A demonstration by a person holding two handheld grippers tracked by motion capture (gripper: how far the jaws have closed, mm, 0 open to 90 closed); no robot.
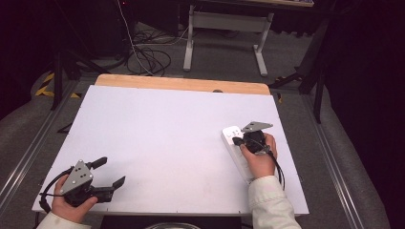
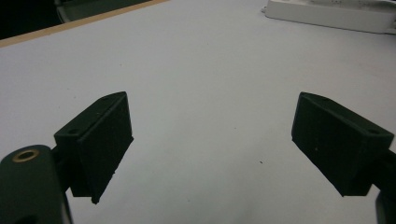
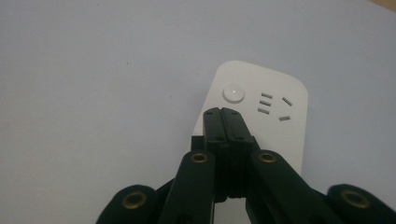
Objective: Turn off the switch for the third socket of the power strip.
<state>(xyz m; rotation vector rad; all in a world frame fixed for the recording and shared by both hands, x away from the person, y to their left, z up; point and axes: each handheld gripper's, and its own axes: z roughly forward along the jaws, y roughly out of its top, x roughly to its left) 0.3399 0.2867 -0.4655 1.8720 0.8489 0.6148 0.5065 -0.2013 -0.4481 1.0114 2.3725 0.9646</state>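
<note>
Lying flat, white power strip under closed right hand-held gripper; left hand-held gripper wide open.

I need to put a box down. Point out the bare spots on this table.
The white table top is bare from the wooden strip at the far edge down to the near edge, between the left gripper and the power strip. The only crowded spot is the right side, where the right gripper sits over the strip.
</note>
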